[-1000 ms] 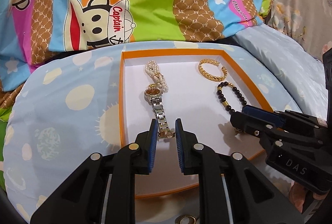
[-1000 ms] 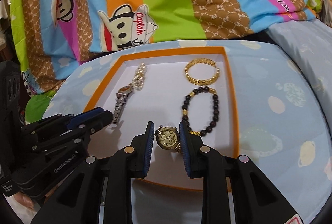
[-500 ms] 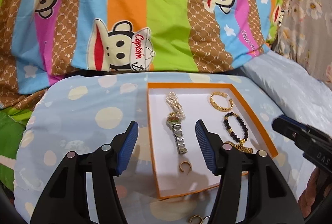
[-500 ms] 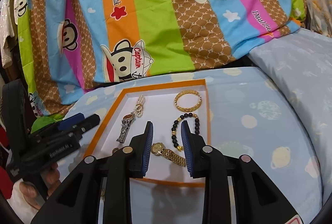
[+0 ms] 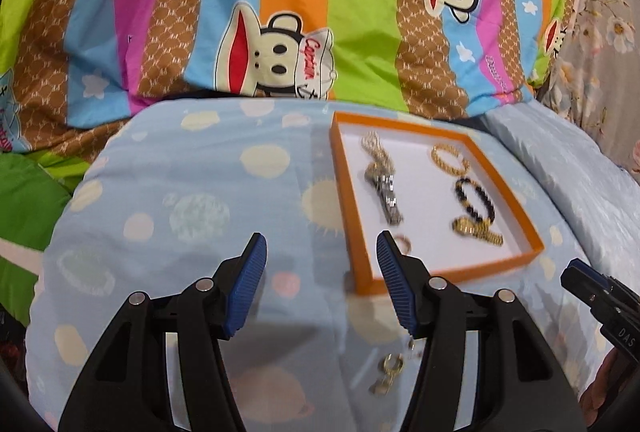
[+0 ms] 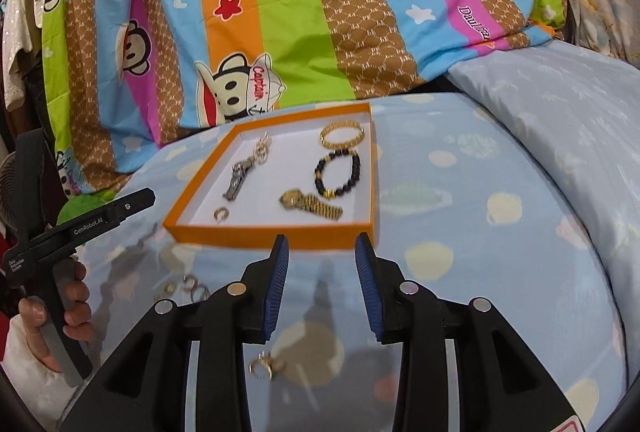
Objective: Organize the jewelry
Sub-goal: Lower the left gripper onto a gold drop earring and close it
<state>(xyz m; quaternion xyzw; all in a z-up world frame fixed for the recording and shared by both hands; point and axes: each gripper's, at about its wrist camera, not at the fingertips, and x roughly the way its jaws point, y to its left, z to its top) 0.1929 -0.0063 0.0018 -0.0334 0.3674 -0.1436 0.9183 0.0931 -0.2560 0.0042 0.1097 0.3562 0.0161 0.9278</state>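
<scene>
An orange-rimmed tray (image 6: 272, 234) with a white floor lies on the pale blue bedding. In it are a gold watch (image 6: 310, 204), a silver watch (image 6: 238, 180), a pearl piece (image 6: 262, 148), a gold bracelet (image 6: 342, 136), a black bead bracelet (image 6: 338, 174) and a small gold ring (image 6: 221, 214). My right gripper (image 6: 322, 244) hovers just in front of the tray's near rim; its jaws are opening with nothing between them. My left gripper (image 5: 320, 244) stands open and empty over the bedding, left of the tray (image 5: 440, 280). Loose gold earrings (image 5: 388, 372) lie under it.
More small earrings (image 6: 188, 286) and one gold piece (image 6: 264, 364) lie on the bedding before the tray. A striped cartoon quilt (image 6: 280, 32) rises behind it, with a pale pillow (image 6: 560, 112) to the right. A hand (image 6: 52, 316) grips the left tool's handle.
Both grippers have drawn back from the tray. The left jaws have opened wide, and a small ring now lies in the tray. The right jaws let go of the gold watch, which rests there.
</scene>
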